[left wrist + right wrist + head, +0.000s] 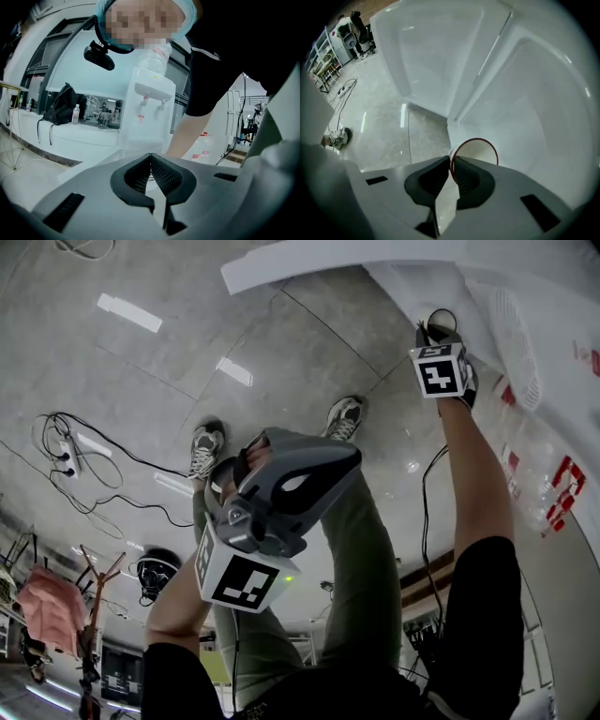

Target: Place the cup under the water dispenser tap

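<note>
Right gripper view | right gripper [451,161] pinches the wall of the cup [480,151], lower centre of frame, 1 pad inside, 1 outside | left gripper [150,157]: jaws pressed together, empty | advice: grip lightly, cup mouth up, bring it under a tap [146,99] of the water dispenser [149,117], then release.

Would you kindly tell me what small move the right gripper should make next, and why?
Probably carry the cup toward the taps of the water dispenser. The right gripper is already shut on the cup's red rim, and its view shows only white panels and floor, no tap above the cup.
</note>
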Available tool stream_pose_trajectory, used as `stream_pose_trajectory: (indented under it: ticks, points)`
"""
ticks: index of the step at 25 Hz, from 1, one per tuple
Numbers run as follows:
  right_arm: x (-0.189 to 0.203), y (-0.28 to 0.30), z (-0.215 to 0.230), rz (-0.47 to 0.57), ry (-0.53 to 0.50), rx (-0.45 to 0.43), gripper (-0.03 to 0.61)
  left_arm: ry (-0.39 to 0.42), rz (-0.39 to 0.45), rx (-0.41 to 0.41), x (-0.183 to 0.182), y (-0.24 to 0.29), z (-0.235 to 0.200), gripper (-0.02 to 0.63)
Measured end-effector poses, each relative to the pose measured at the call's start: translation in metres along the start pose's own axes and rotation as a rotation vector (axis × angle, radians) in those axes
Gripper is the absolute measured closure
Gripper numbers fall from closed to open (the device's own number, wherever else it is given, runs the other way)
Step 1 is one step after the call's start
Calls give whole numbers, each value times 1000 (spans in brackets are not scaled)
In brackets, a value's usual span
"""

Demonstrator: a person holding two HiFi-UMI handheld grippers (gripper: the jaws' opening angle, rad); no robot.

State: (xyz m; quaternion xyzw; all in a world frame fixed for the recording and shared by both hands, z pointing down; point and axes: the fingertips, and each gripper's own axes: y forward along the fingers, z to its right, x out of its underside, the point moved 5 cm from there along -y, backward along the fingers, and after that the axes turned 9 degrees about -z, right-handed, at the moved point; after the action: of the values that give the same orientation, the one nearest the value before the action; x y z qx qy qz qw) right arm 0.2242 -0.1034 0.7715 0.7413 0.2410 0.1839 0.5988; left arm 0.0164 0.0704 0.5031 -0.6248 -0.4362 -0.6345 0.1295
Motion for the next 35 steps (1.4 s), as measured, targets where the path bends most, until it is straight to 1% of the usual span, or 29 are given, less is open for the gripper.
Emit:
stream_pose_trajectory:
  ticks: [5, 12, 16, 20, 23, 25, 30, 35]
  points:
    - [2, -61, -31, 19, 84, -22, 518, 54, -3, 41, -29, -45, -3, 594]
    - [1, -144, -64, 58, 99, -56, 518, 120, -19, 65, -71, -101, -12, 594]
    - [6, -186, -75, 63, 78, -85, 518, 144, -7, 68, -98, -119, -15, 594]
    - [12, -233, -80, 76, 1, -104, 518, 143, 6, 73, -124, -131, -10, 594]
    - [19, -275, -73, 84, -19, -121, 518, 142, 16, 92, -142, -135, -1, 594]
    - [23, -302, -63, 93, -28, -117, 518, 150, 23, 106, -153, -135, 6, 594]
    - [35, -353, -22, 114, -65, -51, 518, 162, 46, 120, -181, -127, 22, 594]
    - [48, -369, 20, 88, -75, 12, 518, 161, 38, 128, -200, -112, 37, 594]
